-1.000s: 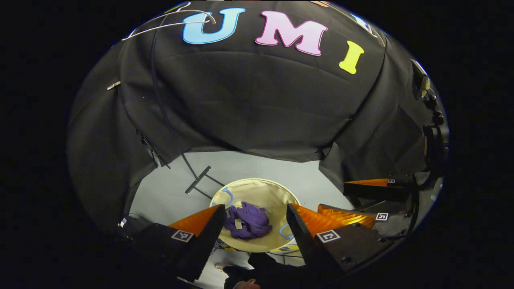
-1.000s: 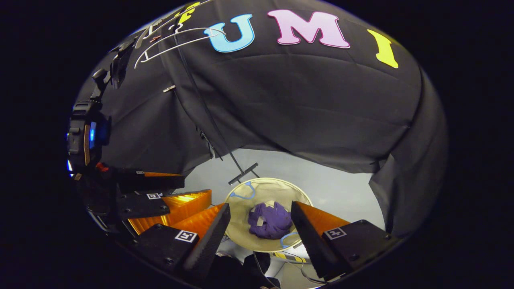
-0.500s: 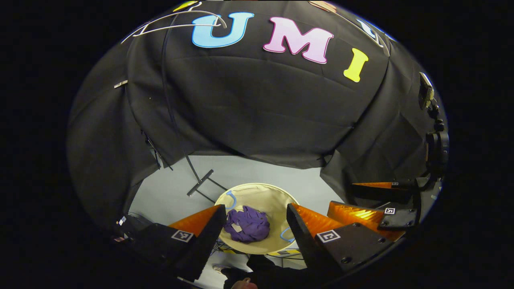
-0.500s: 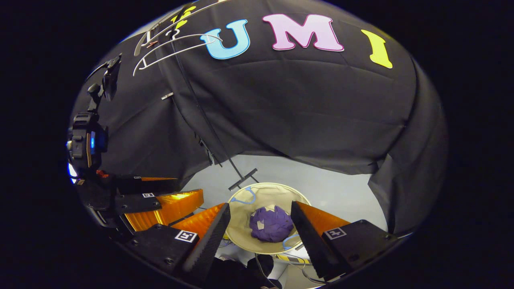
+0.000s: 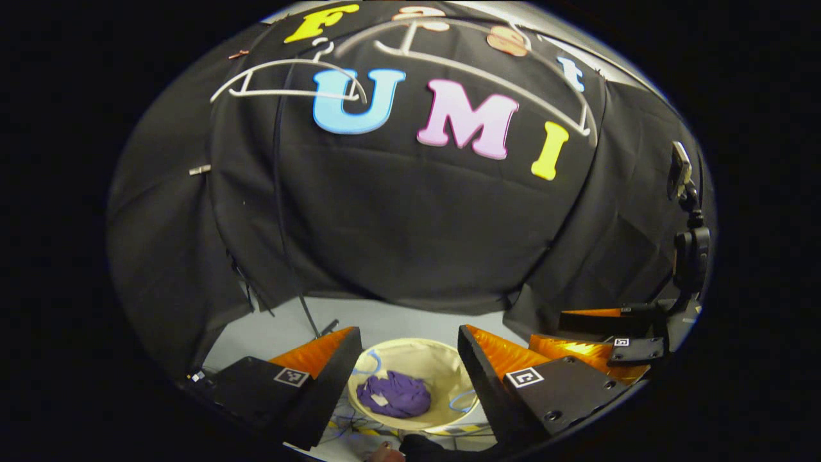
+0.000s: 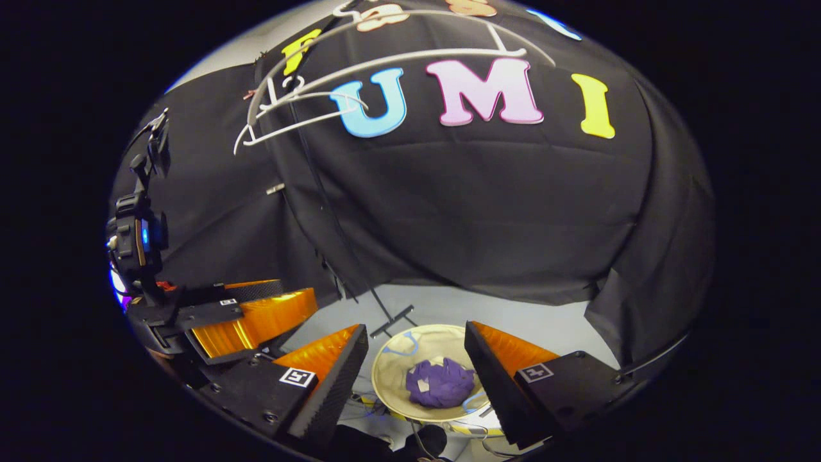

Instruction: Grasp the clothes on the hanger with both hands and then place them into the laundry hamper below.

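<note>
The purple clothes (image 5: pixel 394 395) lay bunched inside the laundry hamper (image 5: pixel 423 356), well below both hand-held grippers, left (image 5: pixel 409 340) and right (image 6: pixel 415 337), each with fingers apart and empty.

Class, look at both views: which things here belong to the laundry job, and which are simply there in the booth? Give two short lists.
Part of the job:
purple clothes, lying in the hamper
laundry hamper
white hangers, bare
left tool, open
right tool, open

Just there:
stand foot on the floor beside the hamper
cables on the floor by the hamper
</note>
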`<state>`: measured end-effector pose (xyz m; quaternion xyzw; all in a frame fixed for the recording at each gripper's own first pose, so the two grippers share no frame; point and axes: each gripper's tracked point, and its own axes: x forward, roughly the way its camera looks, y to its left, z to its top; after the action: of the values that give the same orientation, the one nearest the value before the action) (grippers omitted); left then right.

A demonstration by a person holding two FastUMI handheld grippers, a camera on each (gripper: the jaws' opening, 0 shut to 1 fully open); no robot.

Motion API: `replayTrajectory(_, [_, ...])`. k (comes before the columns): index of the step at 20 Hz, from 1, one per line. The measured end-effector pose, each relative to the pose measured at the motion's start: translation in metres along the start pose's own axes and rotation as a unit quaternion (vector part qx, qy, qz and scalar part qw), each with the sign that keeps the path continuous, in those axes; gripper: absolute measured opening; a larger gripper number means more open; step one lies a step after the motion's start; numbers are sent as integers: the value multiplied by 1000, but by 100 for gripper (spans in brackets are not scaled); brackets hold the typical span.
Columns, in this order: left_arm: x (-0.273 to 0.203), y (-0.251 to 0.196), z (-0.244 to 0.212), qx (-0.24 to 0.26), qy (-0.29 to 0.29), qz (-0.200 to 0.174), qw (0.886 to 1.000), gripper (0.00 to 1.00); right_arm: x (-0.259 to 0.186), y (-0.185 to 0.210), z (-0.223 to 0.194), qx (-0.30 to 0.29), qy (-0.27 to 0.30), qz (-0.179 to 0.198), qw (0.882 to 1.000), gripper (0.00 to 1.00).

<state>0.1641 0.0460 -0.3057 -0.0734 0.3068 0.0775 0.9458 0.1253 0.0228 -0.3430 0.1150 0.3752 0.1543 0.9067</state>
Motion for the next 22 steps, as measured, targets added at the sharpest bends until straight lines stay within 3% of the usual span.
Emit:
replayTrajectory(4, [-50,16,54,27,-75,-7,997,95,-45,28,60,-1,-94,-18,995,98])
replayTrajectory(7, [-102,22,85,43,-134,-21,990,95,-92,54,98,-2,-169,-28,985,98])
replayTrajectory(13, [-197,14,127,58,-233,-67,968,95,-190,104,142,-31,-289,-62,955,98])
replayTrajectory(17, [-245,9,145,95,-287,-88,949,95,-244,129,157,-45,-359,-76,929,97])
replayTrajectory(22, [-284,2,150,92,-304,-123,940,92,-289,140,165,-48,-410,-103,905,97])
